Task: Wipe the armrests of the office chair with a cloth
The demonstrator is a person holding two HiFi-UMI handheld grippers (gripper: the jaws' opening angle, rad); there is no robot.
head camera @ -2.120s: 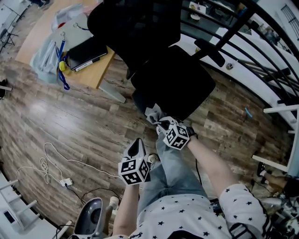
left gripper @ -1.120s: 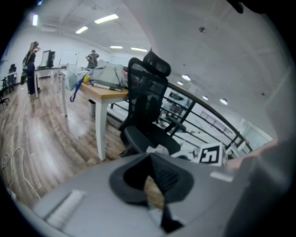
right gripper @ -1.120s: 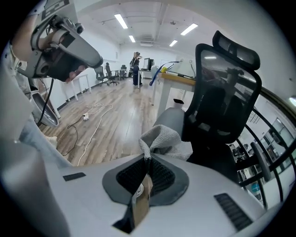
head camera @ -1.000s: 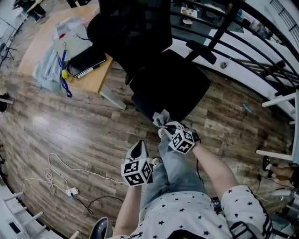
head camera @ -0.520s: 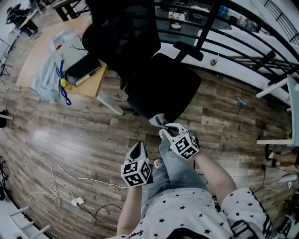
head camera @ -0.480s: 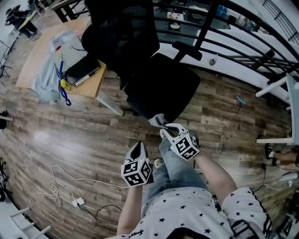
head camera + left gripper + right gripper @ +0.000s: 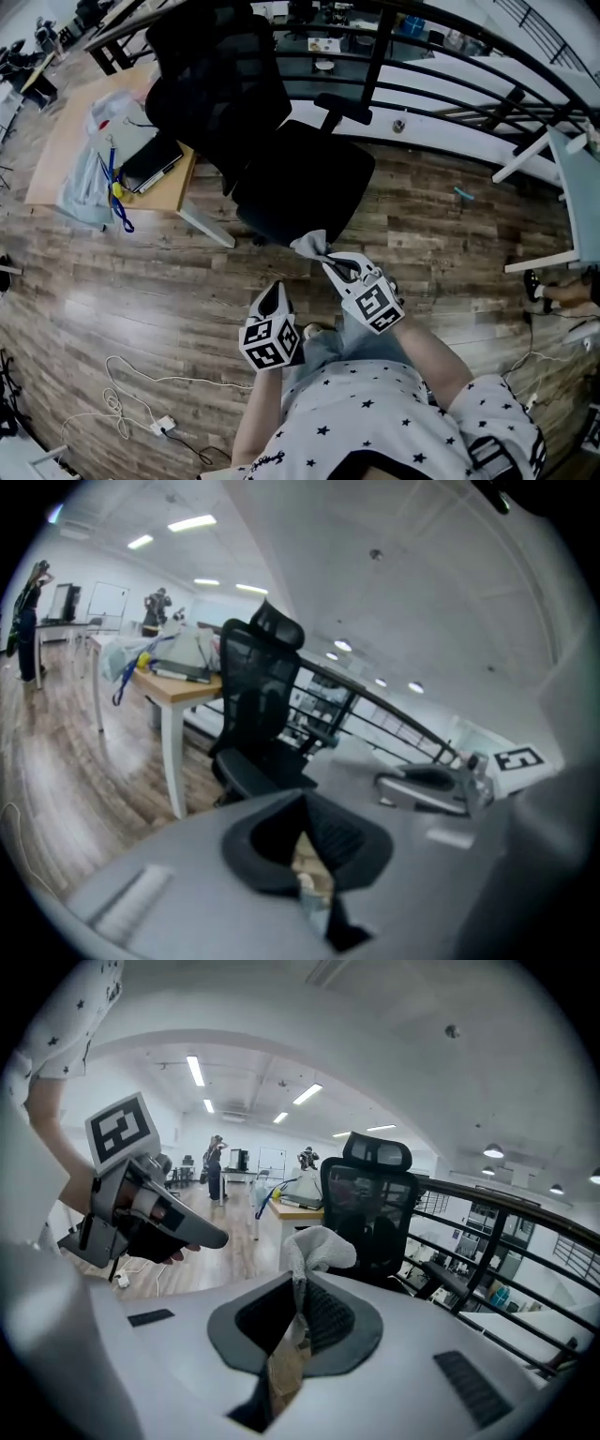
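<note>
My right gripper [image 7: 333,264] clamped on a crumpled pale grey cloth [image 7: 308,246], just before the black mesh office chair [image 7: 298,187], its padded black armrest [image 7: 343,109] well apart, my left gripper [image 7: 273,292] alongside, jaws together, empty

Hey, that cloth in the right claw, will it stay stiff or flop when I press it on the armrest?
Probably floppy: the cloth bunches and droops above the shut right claw. Likely light, since a small pinch holds it. It should mold around the armrest.
</note>
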